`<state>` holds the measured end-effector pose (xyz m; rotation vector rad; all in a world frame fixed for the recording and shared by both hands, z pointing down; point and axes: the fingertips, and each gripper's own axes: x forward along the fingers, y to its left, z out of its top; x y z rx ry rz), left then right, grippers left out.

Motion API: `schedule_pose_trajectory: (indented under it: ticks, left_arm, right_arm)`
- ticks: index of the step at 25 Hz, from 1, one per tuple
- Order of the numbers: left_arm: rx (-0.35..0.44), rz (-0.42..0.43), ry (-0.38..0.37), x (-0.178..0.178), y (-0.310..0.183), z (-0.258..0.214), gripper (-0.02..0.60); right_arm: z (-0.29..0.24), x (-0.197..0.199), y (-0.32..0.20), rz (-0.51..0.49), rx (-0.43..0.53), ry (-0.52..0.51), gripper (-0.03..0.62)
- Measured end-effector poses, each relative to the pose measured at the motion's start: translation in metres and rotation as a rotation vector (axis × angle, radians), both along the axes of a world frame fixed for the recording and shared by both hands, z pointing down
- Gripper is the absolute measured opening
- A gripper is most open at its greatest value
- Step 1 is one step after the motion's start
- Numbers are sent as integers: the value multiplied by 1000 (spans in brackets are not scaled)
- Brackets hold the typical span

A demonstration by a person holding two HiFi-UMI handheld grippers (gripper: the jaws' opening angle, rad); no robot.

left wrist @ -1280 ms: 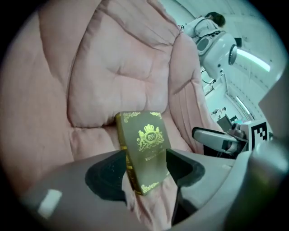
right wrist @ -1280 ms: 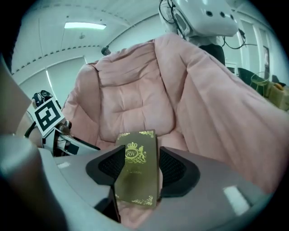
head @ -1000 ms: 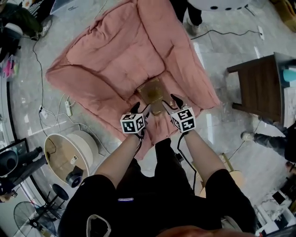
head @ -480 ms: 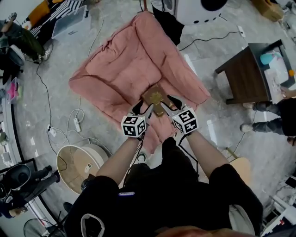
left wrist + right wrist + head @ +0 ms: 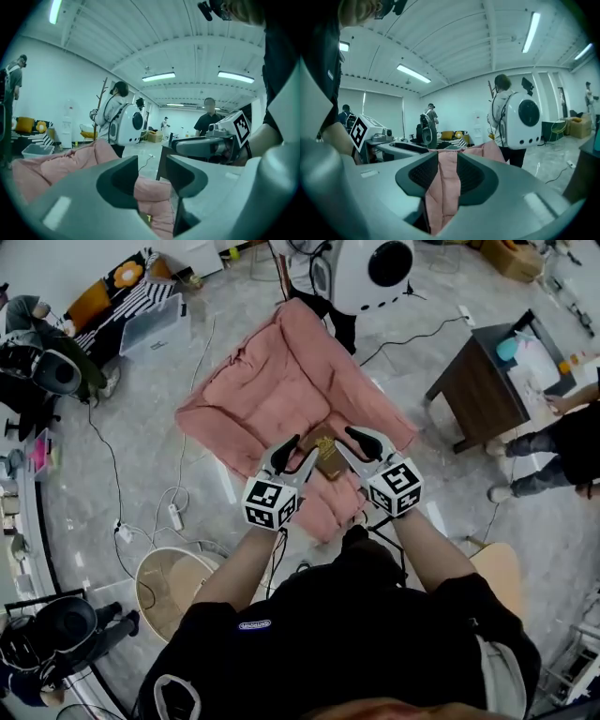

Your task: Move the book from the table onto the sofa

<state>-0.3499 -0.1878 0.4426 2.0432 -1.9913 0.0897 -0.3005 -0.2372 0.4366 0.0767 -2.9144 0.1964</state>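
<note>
A brown book (image 5: pixel 327 455) lies flat on the seat of the pink sofa (image 5: pixel 272 390). Both grippers hang above it, apart from it. My left gripper (image 5: pixel 296 452) is open, with only the sofa's pink cushion (image 5: pixel 152 190) and a sliver of the book (image 5: pixel 148 218) showing through its gap. My right gripper (image 5: pixel 348 442) is open too; its jaws have just been closing, with nothing between them, and the pink sofa (image 5: pixel 446 187) fills the gap. In the left gripper view (image 5: pixel 151 177) the right gripper's marker cube (image 5: pixel 240 127) shows at the right.
A dark wooden table (image 5: pixel 476 382) stands right of the sofa, with a person (image 5: pixel 553 442) beside it. A white rounded pod (image 5: pixel 373 270) is behind the sofa. A round wooden stool (image 5: pixel 167 579), a power strip and cables lie on the floor at the left.
Both grippers have lifted up and away from the book, which stays on the sofa seat. The sofa looks smaller and farther below, and the right jaws stand narrower.
</note>
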Motion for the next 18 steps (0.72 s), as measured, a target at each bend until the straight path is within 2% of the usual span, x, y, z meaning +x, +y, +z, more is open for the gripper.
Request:
schedule_pose_trajectory:
  ticks: [4,10,18]
  left_arm:
    - [80,48,-72,14,15,-52,177]
    - [183,141,-121,40,56,-117,130]
    - [257,300,-174,95,121,-154,96]
  right_arm:
    - [-45,19,20,34,41,-65,140]
    - [-110,46,66,107,101,-173,126]
    - [-155,118,135,248,170,-268,101]
